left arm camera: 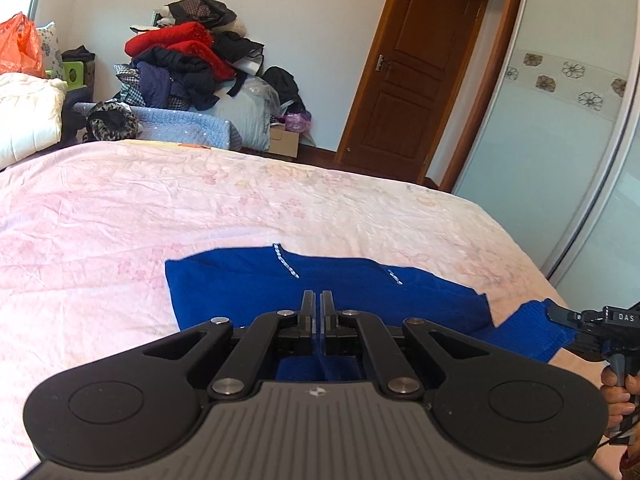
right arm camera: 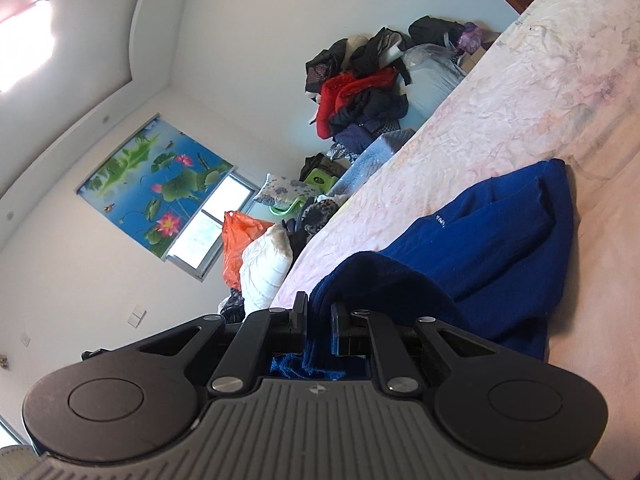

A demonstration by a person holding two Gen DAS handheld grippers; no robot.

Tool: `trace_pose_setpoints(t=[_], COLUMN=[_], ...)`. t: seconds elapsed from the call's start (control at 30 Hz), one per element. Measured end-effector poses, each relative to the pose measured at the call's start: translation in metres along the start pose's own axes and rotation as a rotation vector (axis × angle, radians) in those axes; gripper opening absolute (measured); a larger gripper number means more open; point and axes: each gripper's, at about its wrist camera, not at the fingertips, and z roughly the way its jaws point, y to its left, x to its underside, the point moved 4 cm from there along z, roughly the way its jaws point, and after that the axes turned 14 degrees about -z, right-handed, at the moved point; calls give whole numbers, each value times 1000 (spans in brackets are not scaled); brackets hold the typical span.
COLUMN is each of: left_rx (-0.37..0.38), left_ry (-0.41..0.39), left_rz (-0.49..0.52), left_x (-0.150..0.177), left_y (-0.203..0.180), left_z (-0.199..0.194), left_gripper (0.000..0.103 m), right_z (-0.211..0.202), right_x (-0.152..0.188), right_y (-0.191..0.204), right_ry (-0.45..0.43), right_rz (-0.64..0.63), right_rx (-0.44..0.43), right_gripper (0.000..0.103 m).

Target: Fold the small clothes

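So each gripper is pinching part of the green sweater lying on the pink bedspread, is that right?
Not quite: the sweater is blue, not green, as both wrist views show. The rest holds: the left gripper and the right gripper each pinch its fabric, and it lies on the pink bedspread.

White letters "DAS" on the right tongs (left arm camera: 560,317), nothing else legible
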Motion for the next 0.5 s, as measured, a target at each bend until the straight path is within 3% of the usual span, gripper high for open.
trace_pose_setpoints(t=[0.2,0.3,0.4,0.5], left_rx=[-62,-71,-37,-34], left_ry=[16,94,175,259], left_rz=[6,-3,16,44], left_x=[-24,-22,-4,23], left_y=[6,11,14,19], left_z=[49,72,72,66], left_gripper=[1,1,3,4], right_z=[32,46,49,45], right_x=[-20,-25,-19,-15], right_y=[-28,-46,-46,-40], right_ry=[-34,-1,64,120], right_rz=[46,16,-71,-249], right_rx=[15,110,120,219], right_gripper=[12,13,19,56])
